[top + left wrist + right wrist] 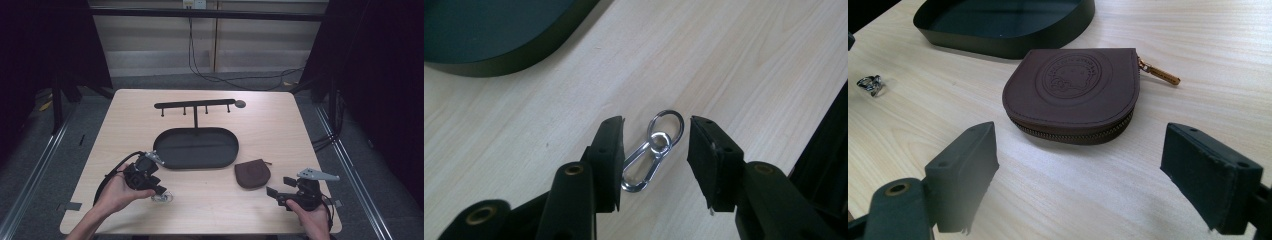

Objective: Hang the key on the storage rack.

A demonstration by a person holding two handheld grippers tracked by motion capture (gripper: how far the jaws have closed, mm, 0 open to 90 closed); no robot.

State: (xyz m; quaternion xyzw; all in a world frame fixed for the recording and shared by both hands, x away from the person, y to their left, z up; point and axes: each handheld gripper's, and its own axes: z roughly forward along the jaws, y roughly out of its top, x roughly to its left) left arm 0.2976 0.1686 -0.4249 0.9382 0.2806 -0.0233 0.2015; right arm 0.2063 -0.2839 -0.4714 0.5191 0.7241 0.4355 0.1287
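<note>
1. Left gripper (655,150): jaws apart, one on each side of the carabiner (644,162); the pads do not press on it.
2. Carabiner: silver clip with a key ring (666,123) linked to its top, lying flat on the table (260,120) near the front edge, just in front of the tray (196,147).
3. Right gripper (1079,175): jaws wide apart, nothing between the pads, pointed at the pouch (1075,92), which lies ahead of them.
4. Pouch: brown, half-round, zipped, with an embossed round emblem and a tan zip pull (1160,73); it lies flat just beside the tray's right end and between the two grippers in the high view.
5. Tray: dark oval with a low rim, its inside bare.
6. Rack (195,105): a dark post rises at the tray's far rim and carries a crossbar with short pegs hanging from it.
7. Table: pale wood grain, rounded corners.
8. Room: grey floor, dark curtains at both sides, a black cable (235,80) trailing on the floor beyond the table.
</note>
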